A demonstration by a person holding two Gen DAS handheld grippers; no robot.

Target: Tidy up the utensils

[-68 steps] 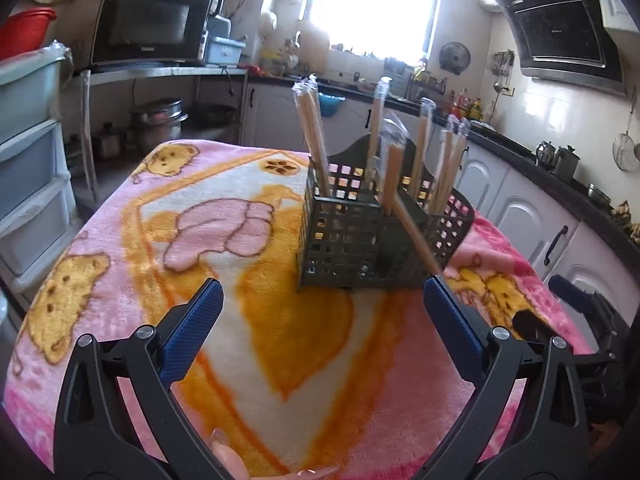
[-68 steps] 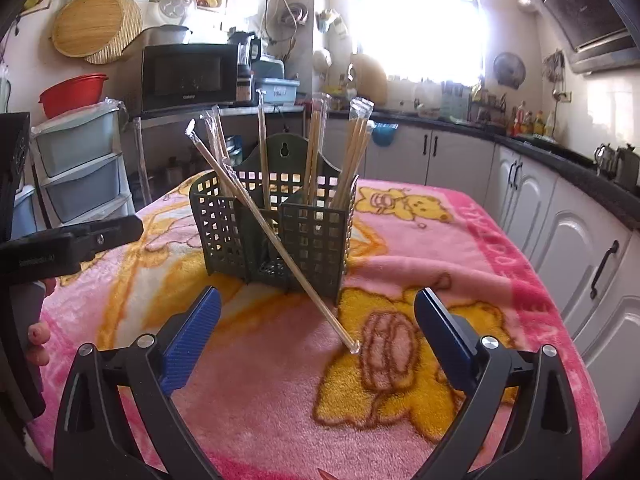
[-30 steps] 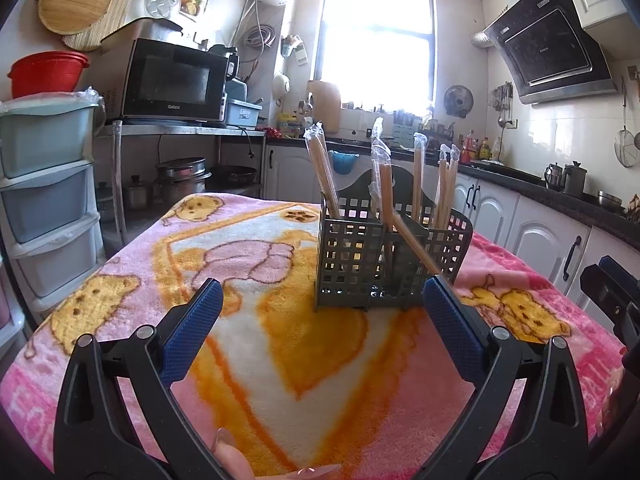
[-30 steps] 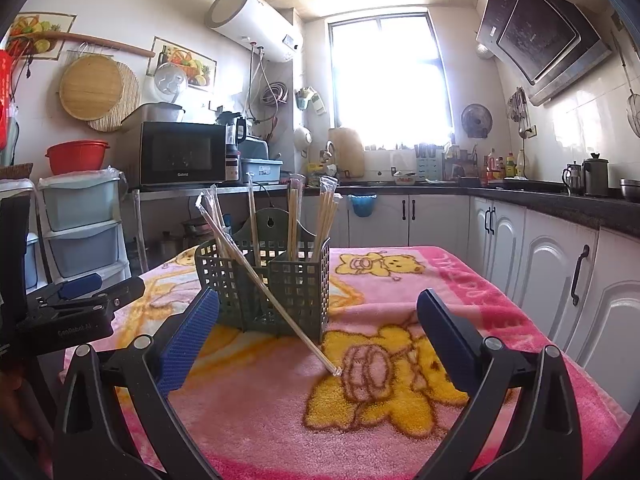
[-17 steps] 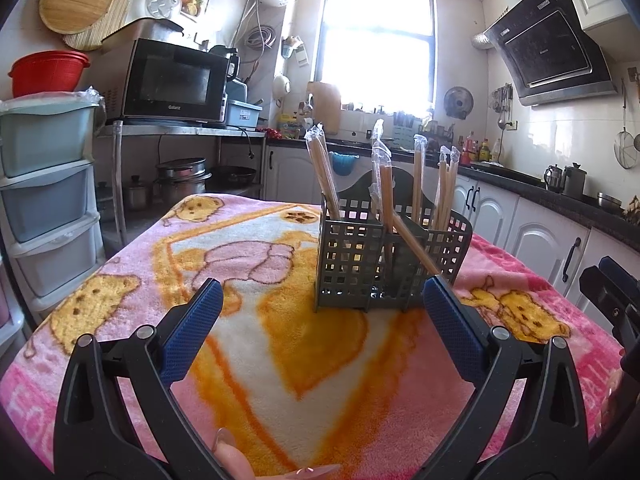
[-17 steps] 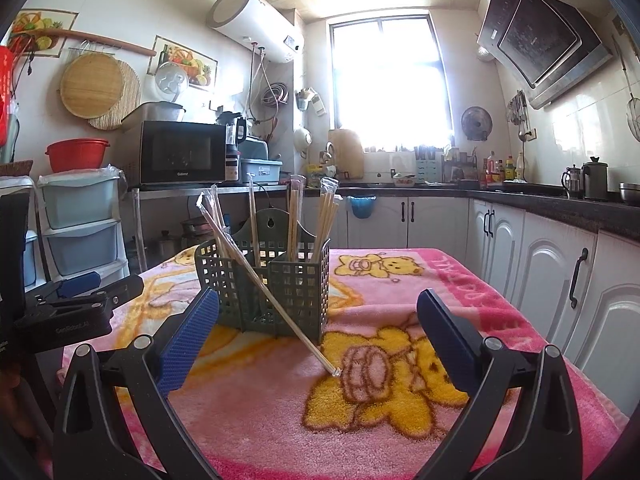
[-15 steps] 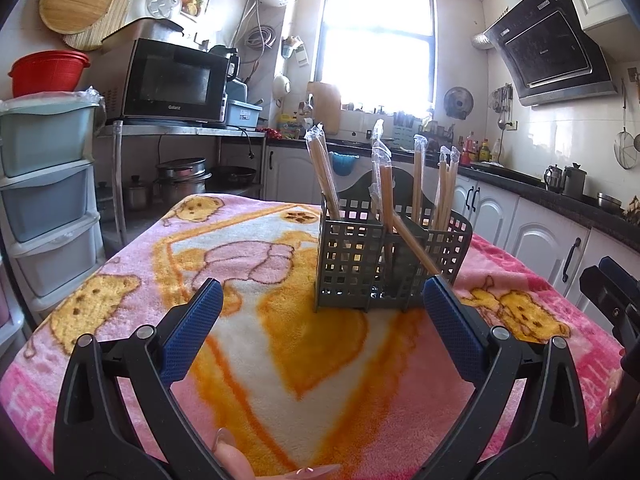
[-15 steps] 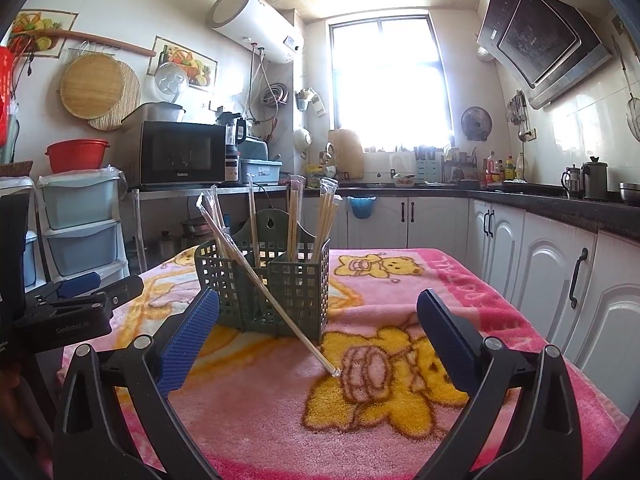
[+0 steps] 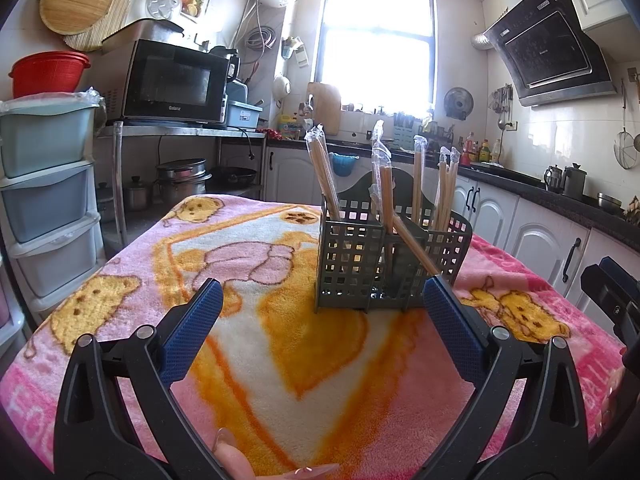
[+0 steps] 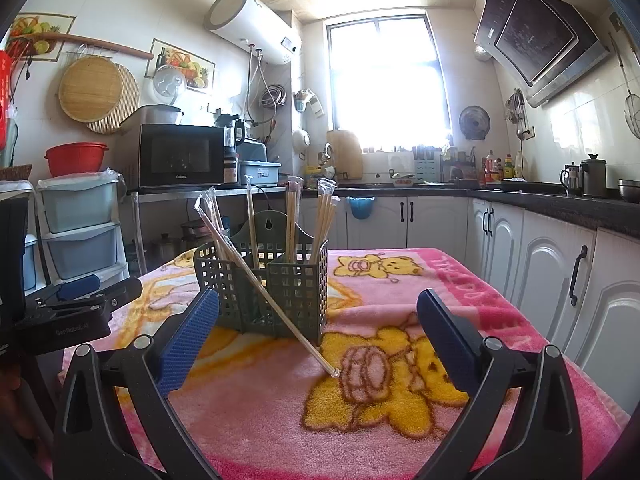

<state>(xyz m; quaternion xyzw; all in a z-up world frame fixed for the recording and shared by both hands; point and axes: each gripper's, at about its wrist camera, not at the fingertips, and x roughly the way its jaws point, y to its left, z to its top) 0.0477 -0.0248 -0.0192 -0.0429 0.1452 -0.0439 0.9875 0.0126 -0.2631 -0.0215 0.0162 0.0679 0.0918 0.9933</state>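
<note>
A kitchen table is covered with a fluffy pink blanket (image 9: pixel 132 264) printed with yellow cartoon bears and an orange heart. Near the middle of it stands a grey-green plastic utensil caddy (image 9: pixel 384 264) with grid-pattern walls and several compartments. Wooden chopsticks in clear plastic sleeves (image 9: pixel 326 172) stand upright or slightly tilted in the compartments. One sleeved pair, the leaning chopsticks (image 10: pixel 276 300), is not inside: its top rests against the caddy's upper edge and it slants down the outside to the blanket, its tip touching the fabric beside a yellow bear. The left gripper (image 9: pixel 320 330) hovers low over the near edge of the blanket, facing the caddy, its two blue-padded jaws spread wide apart and holding nothing; a fingertip (image 9: pixel 236 456) of the person holding it shows at the bottom edge. The right gripper (image 10: pixel 318 340) faces the caddy from another side, its blue-padded jaws likewise wide apart and empty, with the tip of the leaning chopsticks lying on the blanket between them and a little ahead. In the right wrist view the left gripper's black body appears at the left edge; whether it touches the blanket there is hard to tell. Behind the table are a black microwave (image 9: pixel 172 82) on a metal shelf, stacked pale plastic drawers (image 9: pixel 44 184) topped by a red basin (image 9: pixel 46 78), a bright window (image 9: pixel 378 56), white cabinets (image 10: pixel 532 252) under a dark counter, and a black range hood (image 9: pixel 548 56).
</note>
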